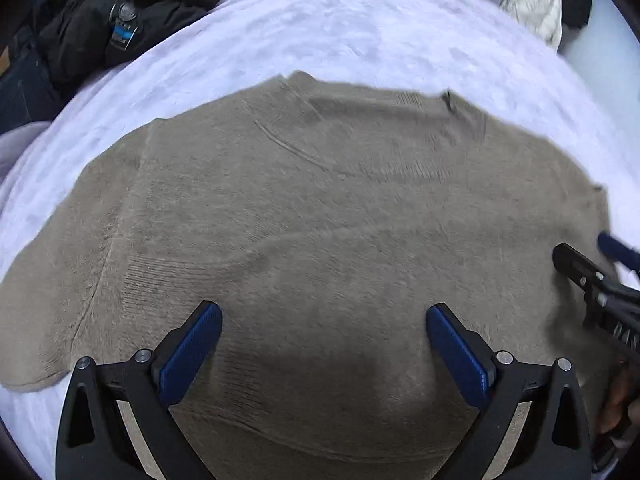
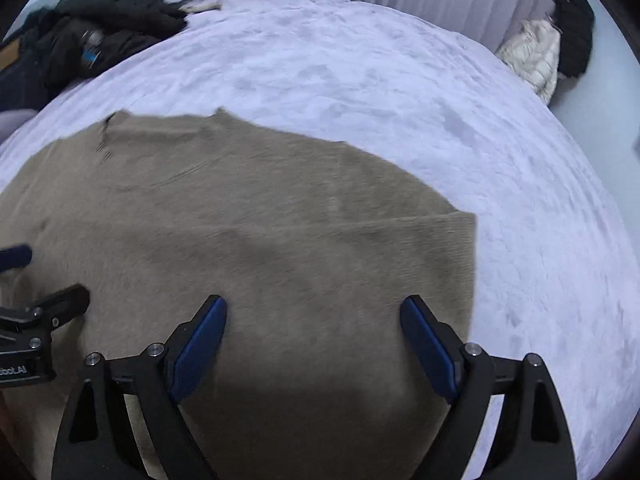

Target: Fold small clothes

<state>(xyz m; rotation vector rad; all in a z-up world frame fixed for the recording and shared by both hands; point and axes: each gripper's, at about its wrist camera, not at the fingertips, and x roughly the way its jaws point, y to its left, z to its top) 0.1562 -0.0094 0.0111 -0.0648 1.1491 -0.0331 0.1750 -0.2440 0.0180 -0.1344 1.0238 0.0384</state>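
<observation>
Nearest the cameras, both pairs of tongs hang spread and empty over a tan sweater on the bed.

Closest in, the left tongs (image 1: pixel 324 320) and the right tongs (image 2: pixel 314 312) stand wide apart with nothing between their blue pads, side by side above the near part of the tan knit sweater (image 1: pixel 320 208), which lies spread flat and face up on the pale lavender bedcover (image 2: pixel 380 80). To fold it well, I judge each pair should drop onto a near edge, pinch a single layer rather than bunching both, and carry it evenly toward the neckline so the fold line stays straight; the soft knit may sag or drag if only one side lifts. Farther off, the sweater's right edge (image 2: pixel 468 240) lies straight. Farthest away, dark clothes (image 1: pixel 112 20) are heaped at the far left and a cream jacket (image 2: pixel 532 56) sits at the far right.
</observation>
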